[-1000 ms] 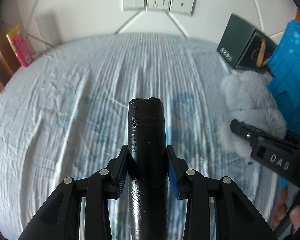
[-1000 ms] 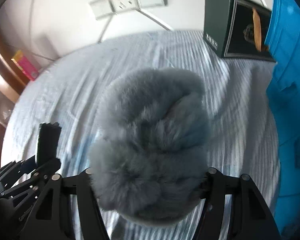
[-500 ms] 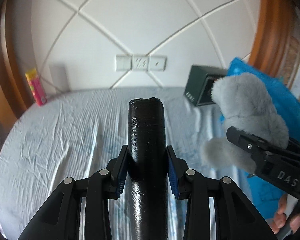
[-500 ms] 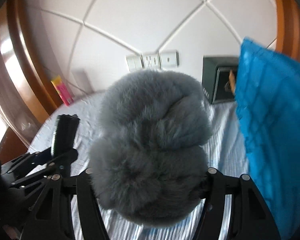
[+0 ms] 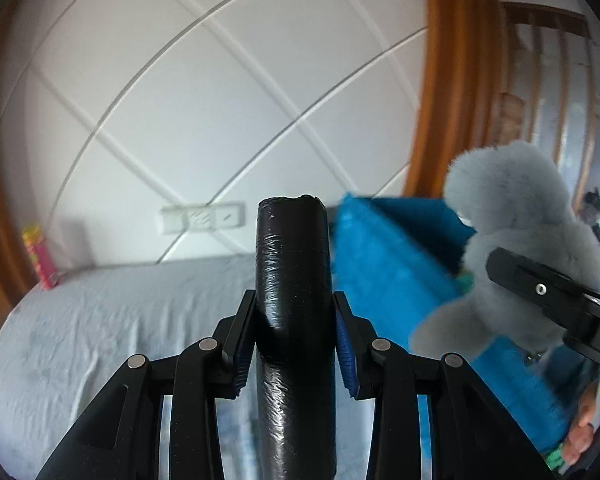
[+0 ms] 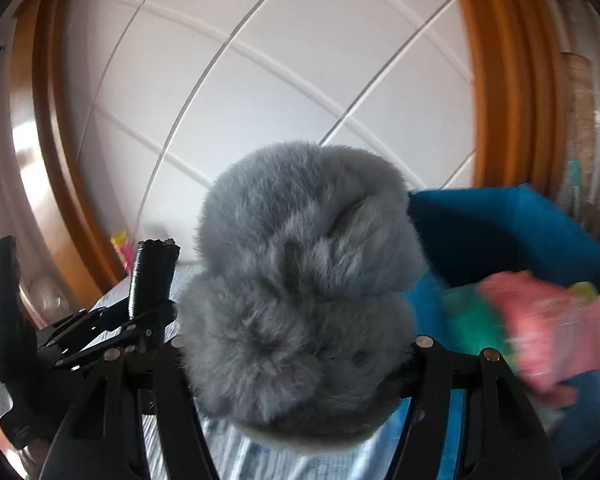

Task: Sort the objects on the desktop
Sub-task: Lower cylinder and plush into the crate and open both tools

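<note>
Left claw (image 5: 294, 344) clamps glossy black cylinder (image 5: 292, 280); right claw (image 6: 296, 364) squeezes fluffy grey plush (image 6: 300, 288).

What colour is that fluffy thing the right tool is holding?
Grey, a soft bluish grey all over. The fluffy toy shows best in the right wrist view.

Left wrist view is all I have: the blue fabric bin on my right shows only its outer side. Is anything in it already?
Observer: Yes. The right wrist view looks over the rim of the blue fabric bin, and a pink packet and something green lie inside, both blurred.
Operator: Is the fluffy grey plush toy gripped squarely?
Observer: The fluffy grey plush toy sits between both fingers of the right gripper, bulging well above them.
Operator: Can the other camera see my black wrapped cylinder?
Observer: Yes, the black wrapped cylinder stands upright in the left gripper, left of the toy.
</note>
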`<state>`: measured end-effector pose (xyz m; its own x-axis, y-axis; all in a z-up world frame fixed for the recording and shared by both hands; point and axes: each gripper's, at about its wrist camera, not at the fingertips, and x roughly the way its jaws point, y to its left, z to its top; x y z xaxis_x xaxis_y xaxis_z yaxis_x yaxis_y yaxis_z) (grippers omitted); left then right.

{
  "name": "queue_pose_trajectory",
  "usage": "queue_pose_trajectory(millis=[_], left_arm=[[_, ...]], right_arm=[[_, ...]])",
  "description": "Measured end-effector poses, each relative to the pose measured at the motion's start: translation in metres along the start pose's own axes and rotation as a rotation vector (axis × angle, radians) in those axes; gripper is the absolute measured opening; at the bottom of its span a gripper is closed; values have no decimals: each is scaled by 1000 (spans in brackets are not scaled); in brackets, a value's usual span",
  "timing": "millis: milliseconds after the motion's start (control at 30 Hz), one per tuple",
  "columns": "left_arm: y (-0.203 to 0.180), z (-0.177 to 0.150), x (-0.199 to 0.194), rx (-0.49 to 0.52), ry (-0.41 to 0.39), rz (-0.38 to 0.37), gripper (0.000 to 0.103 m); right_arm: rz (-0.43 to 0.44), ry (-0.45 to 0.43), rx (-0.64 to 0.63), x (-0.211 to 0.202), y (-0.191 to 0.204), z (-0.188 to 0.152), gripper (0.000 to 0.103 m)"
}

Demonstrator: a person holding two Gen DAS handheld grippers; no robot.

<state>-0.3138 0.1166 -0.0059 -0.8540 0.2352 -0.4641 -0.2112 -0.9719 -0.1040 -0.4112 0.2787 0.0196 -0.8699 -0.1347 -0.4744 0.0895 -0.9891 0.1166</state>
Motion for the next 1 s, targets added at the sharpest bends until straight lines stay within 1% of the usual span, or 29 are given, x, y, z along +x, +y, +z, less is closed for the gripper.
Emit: queue_pose_trajectory(millis=[67, 167, 200, 233, 300, 400, 433, 533, 567, 733, 767, 800, 833, 867, 933, 967, 1000], left_arm=[[-37, 9, -6, 8, -38, -30, 35], [-97, 18, -14, 29, -77, -67, 35], [-114, 20, -12, 34, -79, -76, 35], [-139, 23, -11, 44, -80, -89, 35], [-175, 27, -6, 59, -75, -107, 35], [-221, 27, 3, 74, -36, -127, 35], [-235, 24, 8, 89, -17, -125, 35], [-269, 18, 22, 128, 37, -113, 35], [-277, 17, 29, 135, 63, -105, 35], [-297, 10, 71, 163, 183, -69, 35], [-301, 8, 78, 168, 204, -61, 37], [-303, 6, 81, 169, 207, -46, 38], [-303, 3, 81, 168, 209, -41, 47], [-302, 2, 82, 164, 206, -47, 53], [-301, 1, 80, 161, 187, -43, 78], [-301, 1, 77, 162, 172, -36, 82], [-301, 1, 74, 162, 162, -35, 85]], right_arm=[[-24, -34, 4, -25, -29, 7, 62], [-98, -77, -6, -65, -88, 17, 62], [-118, -78, -9, -74, -106, 18, 62], [-138, -78, -12, -82, -124, 18, 62], [-193, -64, -15, -97, -171, 22, 62], [-241, -24, -17, -114, -223, 23, 62], [-247, -13, -19, -129, -233, 19, 62], [-262, 45, -26, -115, -271, 17, 62], [-259, 60, -23, -129, -277, 10, 62], [-239, 174, -30, -143, -300, -27, 62], [-230, 218, -35, -129, -302, -31, 62], [-225, 261, -44, -120, -299, -37, 62], [-220, 304, -55, -111, -297, -44, 62], [-216, 334, -64, -106, -295, -52, 62], [-215, 342, -61, -99, -297, -59, 63], [-209, 339, -53, -98, -301, -60, 64], [-207, 335, -43, -98, -305, -58, 66]])
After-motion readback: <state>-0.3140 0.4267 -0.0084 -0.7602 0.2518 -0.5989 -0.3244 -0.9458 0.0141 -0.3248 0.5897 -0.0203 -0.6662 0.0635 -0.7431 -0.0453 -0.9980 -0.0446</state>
